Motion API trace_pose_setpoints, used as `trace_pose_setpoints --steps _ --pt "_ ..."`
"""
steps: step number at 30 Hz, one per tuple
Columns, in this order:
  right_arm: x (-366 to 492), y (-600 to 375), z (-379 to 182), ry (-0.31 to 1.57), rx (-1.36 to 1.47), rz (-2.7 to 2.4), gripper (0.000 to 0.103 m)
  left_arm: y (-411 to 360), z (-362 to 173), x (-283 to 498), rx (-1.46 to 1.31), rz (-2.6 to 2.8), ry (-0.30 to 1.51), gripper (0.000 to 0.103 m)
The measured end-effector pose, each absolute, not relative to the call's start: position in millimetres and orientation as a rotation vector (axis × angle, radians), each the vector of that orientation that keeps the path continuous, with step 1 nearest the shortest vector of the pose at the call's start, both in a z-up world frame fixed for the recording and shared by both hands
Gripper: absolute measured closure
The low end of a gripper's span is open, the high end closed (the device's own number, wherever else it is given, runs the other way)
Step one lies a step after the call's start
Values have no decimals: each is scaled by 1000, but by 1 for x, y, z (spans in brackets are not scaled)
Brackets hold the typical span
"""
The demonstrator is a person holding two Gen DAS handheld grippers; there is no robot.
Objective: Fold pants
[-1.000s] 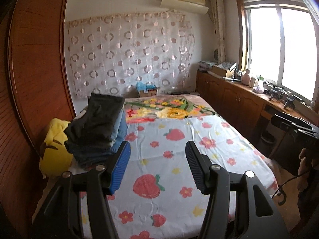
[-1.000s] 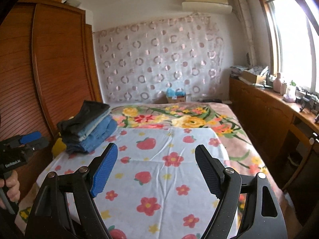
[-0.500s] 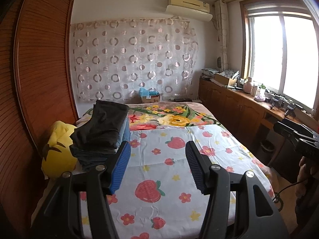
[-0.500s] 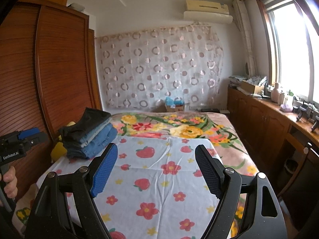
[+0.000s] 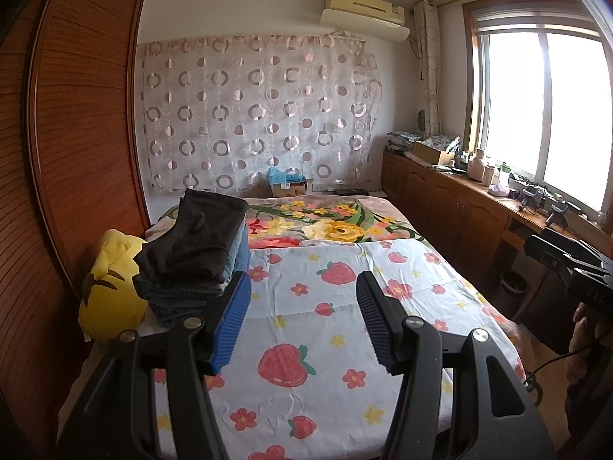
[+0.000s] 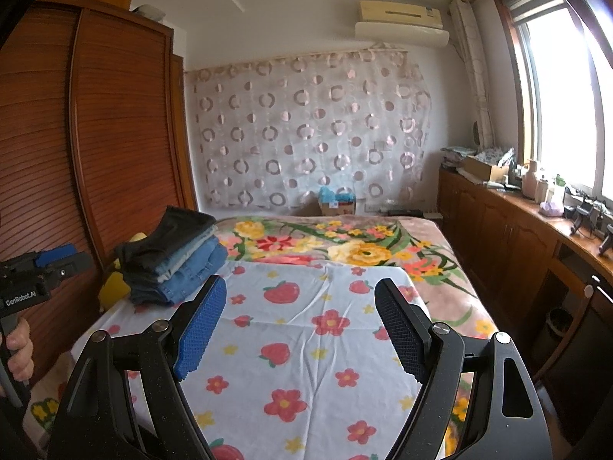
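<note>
A stack of folded pants (image 5: 195,253), dark pair on top and blue jeans below, lies on the left side of the bed; it also shows in the right wrist view (image 6: 172,257). My left gripper (image 5: 302,318) is open and empty, held above the strawberry-print sheet (image 5: 329,329), just right of the stack. My right gripper (image 6: 299,329) is open and empty above the same sheet (image 6: 299,345). Each gripper shows at the edge of the other's view: the right gripper's body (image 5: 571,272) and the left one (image 6: 34,280).
A yellow plush toy (image 5: 111,280) lies left of the stack against the wooden wardrobe (image 5: 69,153). A flowered blanket (image 5: 329,222) covers the bed's far end. Wooden cabinets (image 5: 452,207) with clutter run under the window on the right. A small bin (image 5: 513,287) stands on the floor.
Both grippers have risen and tilted up, so the bed sits lower in both views. Their jaws stay open and empty. The stack has not moved.
</note>
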State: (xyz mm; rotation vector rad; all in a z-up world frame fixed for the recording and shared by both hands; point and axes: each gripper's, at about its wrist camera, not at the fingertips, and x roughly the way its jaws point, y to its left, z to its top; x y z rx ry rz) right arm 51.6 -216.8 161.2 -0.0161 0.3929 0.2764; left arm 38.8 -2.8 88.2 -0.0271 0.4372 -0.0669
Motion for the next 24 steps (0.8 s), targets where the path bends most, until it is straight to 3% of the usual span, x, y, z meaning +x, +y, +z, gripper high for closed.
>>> trace_pose_setpoints --steps 24 --pt "52 -215 160 392 -18 278 21 -2 88 38 -29 -66 439 46"
